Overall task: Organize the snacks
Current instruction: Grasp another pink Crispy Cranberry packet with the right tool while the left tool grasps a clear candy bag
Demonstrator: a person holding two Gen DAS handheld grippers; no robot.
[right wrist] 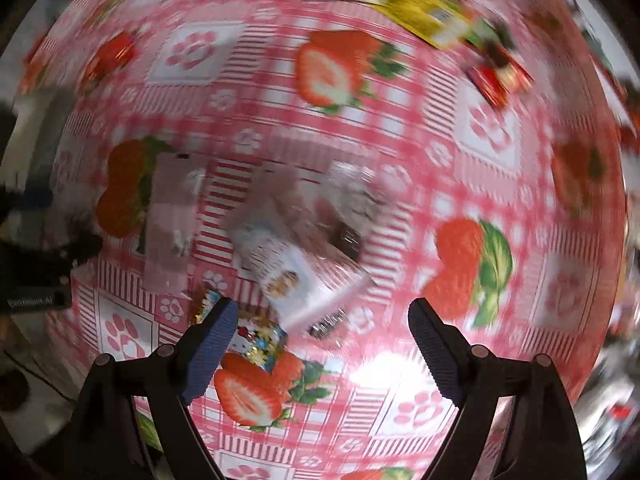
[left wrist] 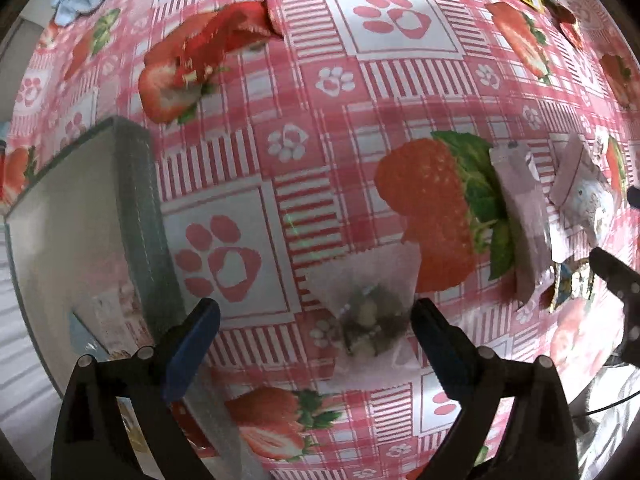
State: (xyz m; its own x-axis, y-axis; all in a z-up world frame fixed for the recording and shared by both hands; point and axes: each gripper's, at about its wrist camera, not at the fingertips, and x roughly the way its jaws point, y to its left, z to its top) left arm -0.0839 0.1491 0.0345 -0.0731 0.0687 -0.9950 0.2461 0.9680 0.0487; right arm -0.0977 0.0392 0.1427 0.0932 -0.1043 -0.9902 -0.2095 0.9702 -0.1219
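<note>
Glossy tablecloth (left wrist: 320,160), clear plastic packet (left wrist: 368,316)

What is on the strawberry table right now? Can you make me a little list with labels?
surface: tablecloth printed with strawberries and paw prints
left gripper: open, above a clear packet with pale and dark bits inside
box: grey container left of that gripper
pink packet: flat on the cloth, right of the clear one
right gripper: open, holding nothing
under the right gripper: blurred white packet and shiny colourful wrapper
far edge: yellow packet
</note>
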